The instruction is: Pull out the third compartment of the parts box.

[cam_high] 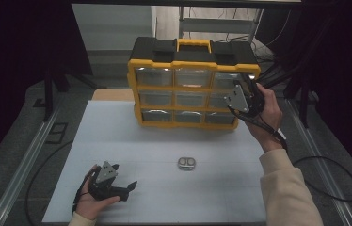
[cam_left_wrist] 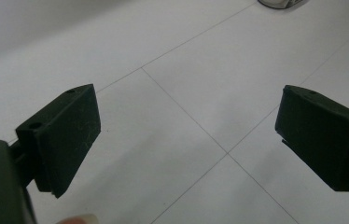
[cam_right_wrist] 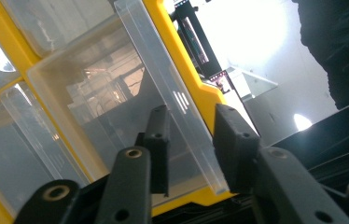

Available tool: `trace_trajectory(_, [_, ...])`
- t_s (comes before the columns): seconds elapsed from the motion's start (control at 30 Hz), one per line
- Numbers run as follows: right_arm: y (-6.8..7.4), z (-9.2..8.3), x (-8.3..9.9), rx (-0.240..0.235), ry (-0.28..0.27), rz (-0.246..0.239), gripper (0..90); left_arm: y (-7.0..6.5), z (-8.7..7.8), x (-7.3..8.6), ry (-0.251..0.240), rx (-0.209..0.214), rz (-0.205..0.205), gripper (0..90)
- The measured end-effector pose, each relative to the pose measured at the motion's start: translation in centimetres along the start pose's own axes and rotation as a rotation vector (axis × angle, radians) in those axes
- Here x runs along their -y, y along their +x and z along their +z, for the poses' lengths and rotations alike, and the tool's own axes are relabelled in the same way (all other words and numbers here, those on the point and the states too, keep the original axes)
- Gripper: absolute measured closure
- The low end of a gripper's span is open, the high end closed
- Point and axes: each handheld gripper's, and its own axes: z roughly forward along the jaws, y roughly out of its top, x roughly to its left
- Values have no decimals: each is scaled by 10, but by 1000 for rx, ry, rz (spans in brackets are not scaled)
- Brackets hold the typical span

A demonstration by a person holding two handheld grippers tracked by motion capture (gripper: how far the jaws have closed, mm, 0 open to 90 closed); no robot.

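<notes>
Your right gripper (cam_right_wrist: 191,140) has its jaws set either side of the clear drawer's (cam_right_wrist: 116,93) front lip, though whether the pads press yet I cannot tell. The drawer sits in the right column of the yellow organizer (cam_high: 193,87). It is likely light, slick, brittle plastic; grip the lip squarely. Your left gripper (cam_left_wrist: 186,140) rests released on the table (cam_high: 155,188).
</notes>
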Motion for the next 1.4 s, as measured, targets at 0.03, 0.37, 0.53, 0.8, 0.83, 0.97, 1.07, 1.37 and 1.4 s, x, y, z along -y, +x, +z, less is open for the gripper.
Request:
trace_trajectory(0.03, [0,0,0,1,-1,0,684,0,0,0,-1,0,0,73])
trace_trajectory(0.37, [-1,-3,2,-1,-3,5,687,0,0,0,1,-1,-1,73])
trace_trajectory(0.53, [0,-5,2,5,-9,6,689,0,0,0,0,0,-1,73])
trace_trajectory(0.8, [1,-9,3,9,-18,2,691,0,1,0,2,0,1,73])
trace_trajectory(0.83, [1,-9,3,9,-19,2,690,0,1,0,2,0,1,73])
trace_trajectory(0.97, [2,-12,4,15,-23,2,690,0,1,0,1,0,1,73])
trace_trajectory(1.07, [2,-13,4,17,-29,3,690,0,1,0,0,0,0,73])
trace_trajectory(1.37, [3,-18,4,18,-35,-6,692,0,1,0,0,0,1,73])
trace_trajectory(1.4, [3,-19,4,21,-36,-3,692,0,1,0,-1,0,1,73])
